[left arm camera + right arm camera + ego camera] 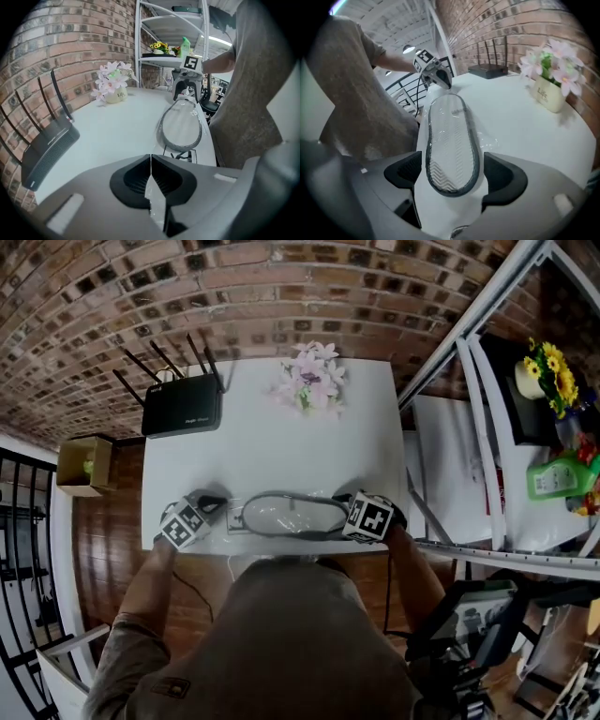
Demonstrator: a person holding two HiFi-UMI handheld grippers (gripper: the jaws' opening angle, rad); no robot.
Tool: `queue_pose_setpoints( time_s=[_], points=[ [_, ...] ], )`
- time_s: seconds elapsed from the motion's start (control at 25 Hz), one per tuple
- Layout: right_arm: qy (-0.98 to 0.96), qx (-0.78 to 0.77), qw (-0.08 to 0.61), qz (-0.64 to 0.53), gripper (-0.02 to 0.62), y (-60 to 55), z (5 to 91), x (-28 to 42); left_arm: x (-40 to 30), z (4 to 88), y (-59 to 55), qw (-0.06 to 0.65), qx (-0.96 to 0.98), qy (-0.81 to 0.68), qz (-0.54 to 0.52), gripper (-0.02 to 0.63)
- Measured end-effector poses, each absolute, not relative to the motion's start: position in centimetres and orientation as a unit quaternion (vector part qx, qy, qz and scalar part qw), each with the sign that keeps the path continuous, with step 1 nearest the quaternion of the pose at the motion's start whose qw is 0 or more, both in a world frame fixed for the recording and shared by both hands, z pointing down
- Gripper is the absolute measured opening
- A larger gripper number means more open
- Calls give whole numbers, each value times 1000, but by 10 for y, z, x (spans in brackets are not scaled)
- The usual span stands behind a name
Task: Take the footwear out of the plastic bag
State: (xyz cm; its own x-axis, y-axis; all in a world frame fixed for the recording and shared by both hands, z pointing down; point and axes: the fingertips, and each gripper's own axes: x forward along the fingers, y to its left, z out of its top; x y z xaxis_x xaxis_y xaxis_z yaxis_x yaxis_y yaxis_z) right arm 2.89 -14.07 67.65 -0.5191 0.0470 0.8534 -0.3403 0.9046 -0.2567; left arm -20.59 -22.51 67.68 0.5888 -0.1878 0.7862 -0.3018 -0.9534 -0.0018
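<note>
A flat grey-rimmed slipper (292,515) lies sole up inside a clear plastic bag (490,139) near the front edge of the white table (272,442). My left gripper (214,505) is at the bag's left end, shut on a strip of the clear film (157,202). From the left gripper view the slipper (182,124) stretches away toward the right gripper (186,82). My right gripper (452,171) stands open at the other end. The slipper's rounded end (450,145) sits between its pads with a small gap on each side.
A black router (181,409) with several antennas stands at the table's back left. A vase of pink flowers (311,381) is at the back centre. White metal shelving (487,427) rises on the right, and a cardboard box (82,465) sits on the floor at the left.
</note>
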Motion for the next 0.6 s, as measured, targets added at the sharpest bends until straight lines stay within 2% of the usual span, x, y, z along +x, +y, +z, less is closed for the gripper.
queue_pose_setpoints(
  time_s=[0.32,0.6],
  points=[
    [-815,27,571,98,476,-130,691,4,-204,678,-226,71,888,-143,432,8],
    [-801,26,593,79,457,-128,699,5,-204,680,-227,69,888,-143,432,8]
  ],
)
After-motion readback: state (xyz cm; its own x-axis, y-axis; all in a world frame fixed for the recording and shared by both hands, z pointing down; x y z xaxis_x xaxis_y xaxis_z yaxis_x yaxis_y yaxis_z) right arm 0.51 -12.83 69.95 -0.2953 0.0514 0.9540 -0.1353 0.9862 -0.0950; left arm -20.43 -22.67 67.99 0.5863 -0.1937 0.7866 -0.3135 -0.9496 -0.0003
